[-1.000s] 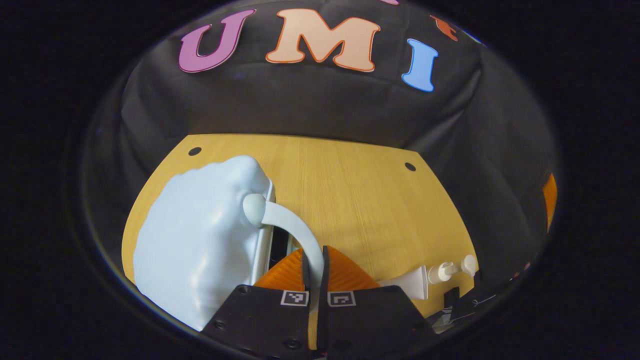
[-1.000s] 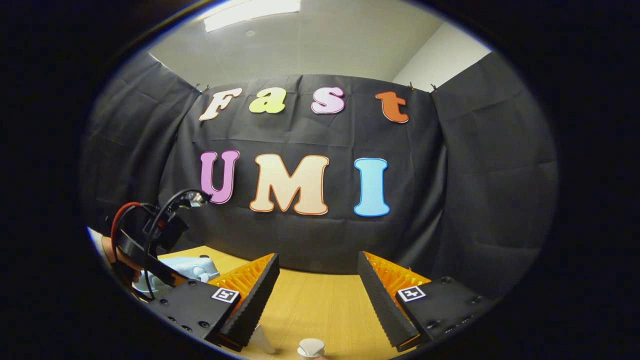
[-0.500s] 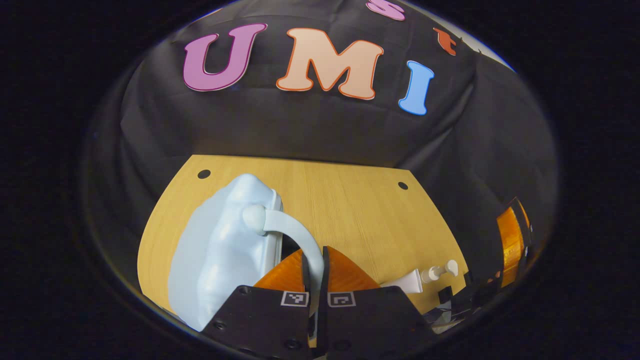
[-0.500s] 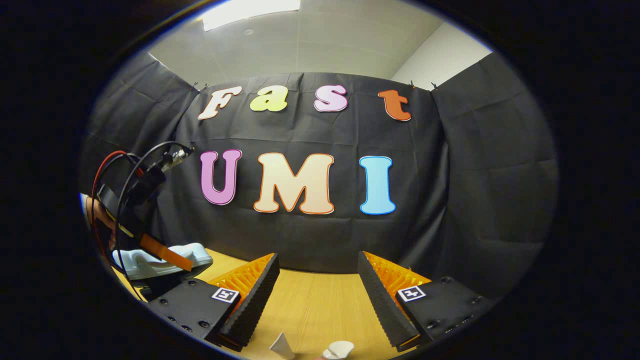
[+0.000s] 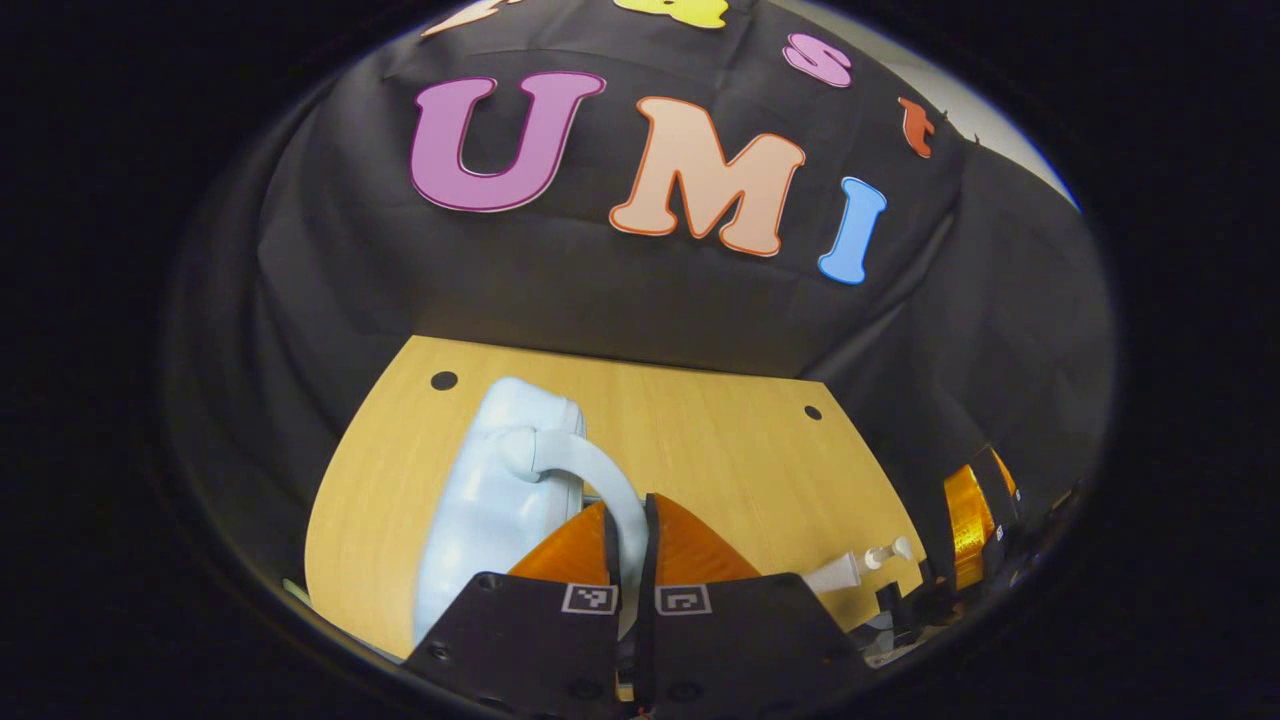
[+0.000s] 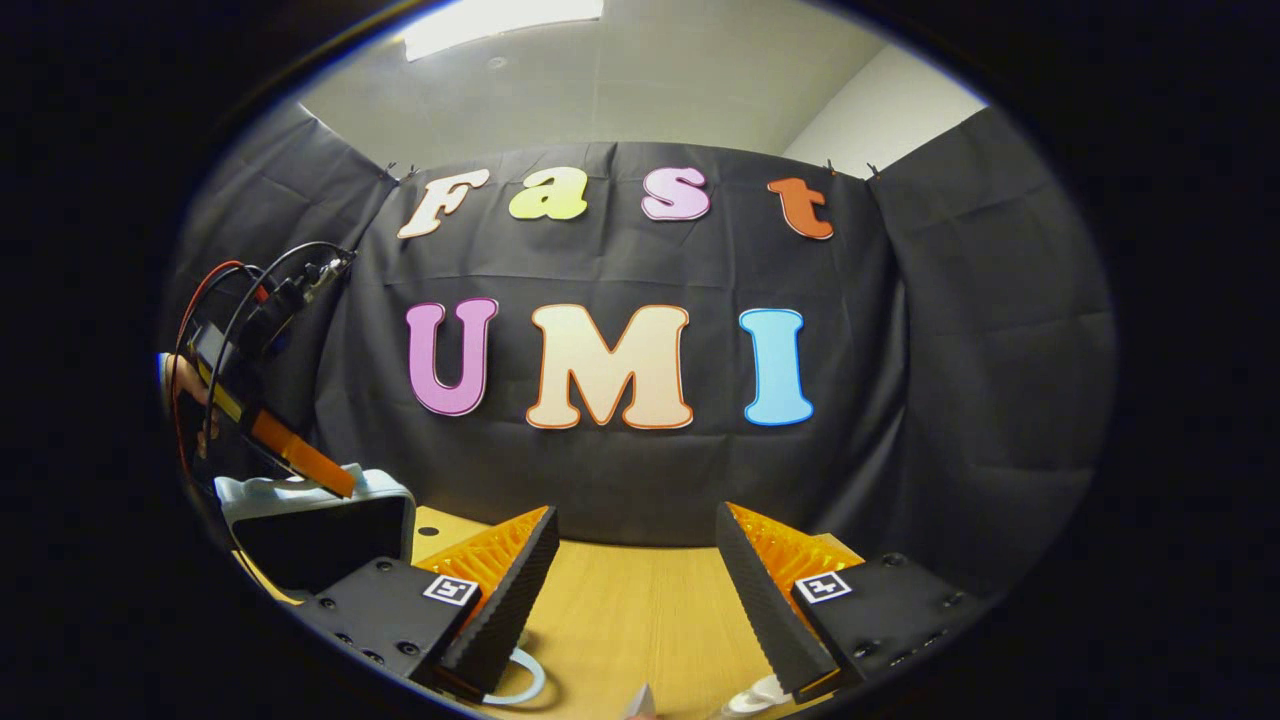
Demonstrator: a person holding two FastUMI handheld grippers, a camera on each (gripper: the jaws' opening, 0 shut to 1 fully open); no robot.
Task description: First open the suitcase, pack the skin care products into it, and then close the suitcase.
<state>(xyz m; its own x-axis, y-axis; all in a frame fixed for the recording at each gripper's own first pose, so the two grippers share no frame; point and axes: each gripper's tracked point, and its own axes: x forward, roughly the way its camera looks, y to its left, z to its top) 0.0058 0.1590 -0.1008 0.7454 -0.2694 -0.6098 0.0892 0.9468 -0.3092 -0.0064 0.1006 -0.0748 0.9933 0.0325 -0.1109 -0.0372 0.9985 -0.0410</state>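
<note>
1. The left gripper [image 5: 629, 520] is clamped on the curved handle [image 5: 590, 470] of the pale blue hard-shell suitcase [image 5: 490, 520], at 7 o'clock on the wooden table [image 5: 720, 460].
2. The right gripper [image 6: 636, 580] hangs with fingers spread, holding nothing.
3. A white pump bottle [image 5: 880, 553] lies at 4 o'clock.

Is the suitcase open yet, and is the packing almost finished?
Opening is in hand: the left claw is shut on the suitcase handle, and the right gripper view shows the suitcase lid raised with its dark inside showing. Packing isn't started: the skin care bottles lie on the table, and the right claw is open and empty. Closing comes last.
</note>
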